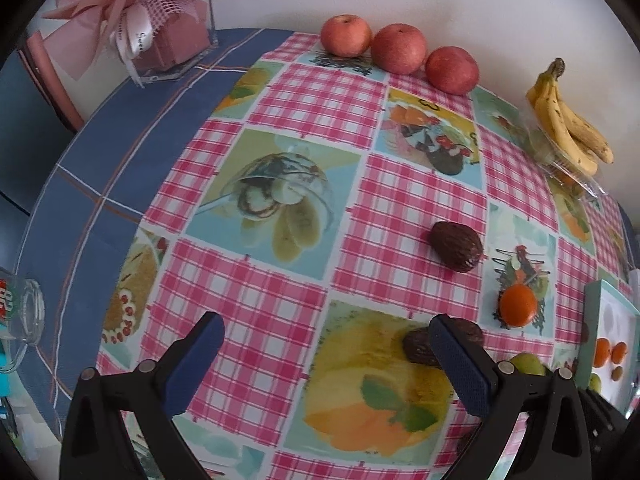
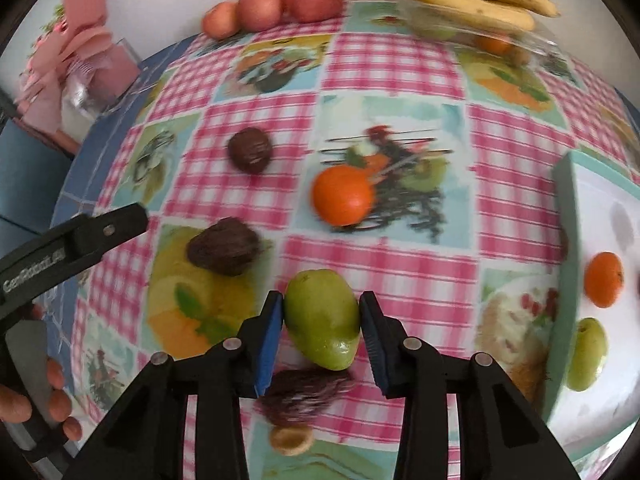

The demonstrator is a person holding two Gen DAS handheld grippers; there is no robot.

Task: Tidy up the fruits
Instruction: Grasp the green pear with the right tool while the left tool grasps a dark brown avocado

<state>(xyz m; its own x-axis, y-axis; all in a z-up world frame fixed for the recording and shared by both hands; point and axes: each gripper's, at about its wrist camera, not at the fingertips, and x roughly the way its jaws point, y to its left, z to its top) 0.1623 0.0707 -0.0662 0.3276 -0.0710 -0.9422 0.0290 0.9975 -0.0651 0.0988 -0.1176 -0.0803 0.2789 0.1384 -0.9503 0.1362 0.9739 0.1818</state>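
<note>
My right gripper (image 2: 322, 320) is shut on a green fruit (image 2: 322, 320) and holds it above the checked tablecloth (image 2: 400, 280), over a dark fruit (image 2: 304, 396). My left gripper (image 1: 326, 356) is open and empty; its right finger covers part of a dark brown fruit (image 1: 416, 346). The left gripper also shows in the right wrist view (image 2: 120, 220). An orange (image 2: 342, 196) and two more dark fruits (image 2: 250, 150) (image 2: 224, 250) lie on the cloth. A white tray (image 2: 600, 400) at the right holds an orange (image 2: 604, 278) and a green fruit (image 2: 586, 354).
Three apples (image 1: 396, 48) line the back wall. Bananas (image 1: 568, 120) rest on a clear container at the back right. A pink gift box (image 1: 168, 40) stands at the back left, and a glass (image 1: 24, 320) lies at the left edge.
</note>
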